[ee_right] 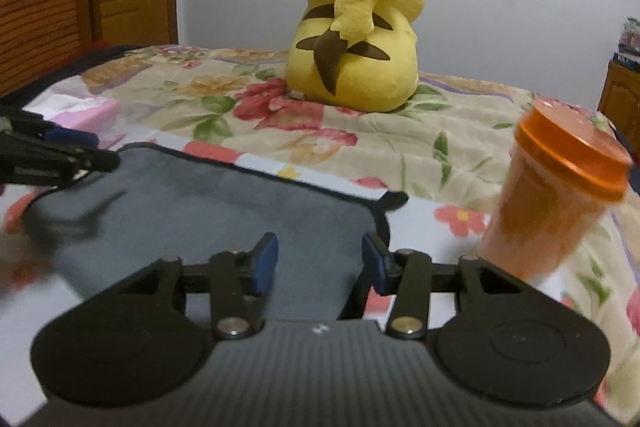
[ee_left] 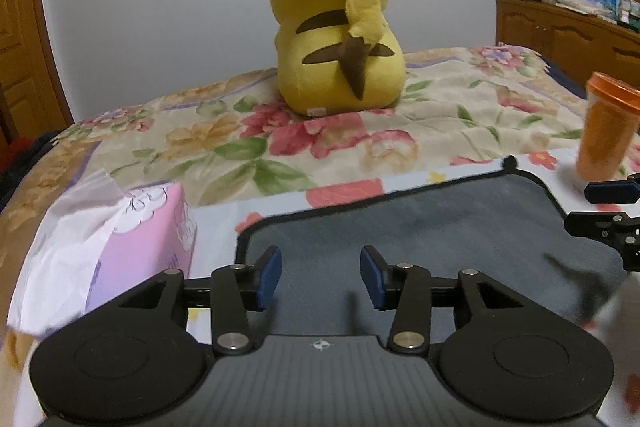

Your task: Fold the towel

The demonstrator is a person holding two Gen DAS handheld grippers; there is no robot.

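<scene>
A grey towel (ee_left: 420, 227) with a dark hem lies flat on the flowered bedspread (ee_left: 320, 131); it also shows in the right wrist view (ee_right: 224, 211). My left gripper (ee_left: 320, 277) is open and empty, hovering over the towel's near left part. My right gripper (ee_right: 319, 263) is open and empty over the towel's near right corner. The right gripper shows at the right edge of the left wrist view (ee_left: 608, 211), and the left gripper at the left edge of the right wrist view (ee_right: 52, 155).
A yellow plush toy (ee_left: 340, 15) sits at the far side of the bed. An orange lidded cup (ee_right: 556, 195) stands right of the towel. A pink tissue pack (ee_left: 120, 235) lies left of it. A wooden dresser (ee_left: 568, 31) stands far right.
</scene>
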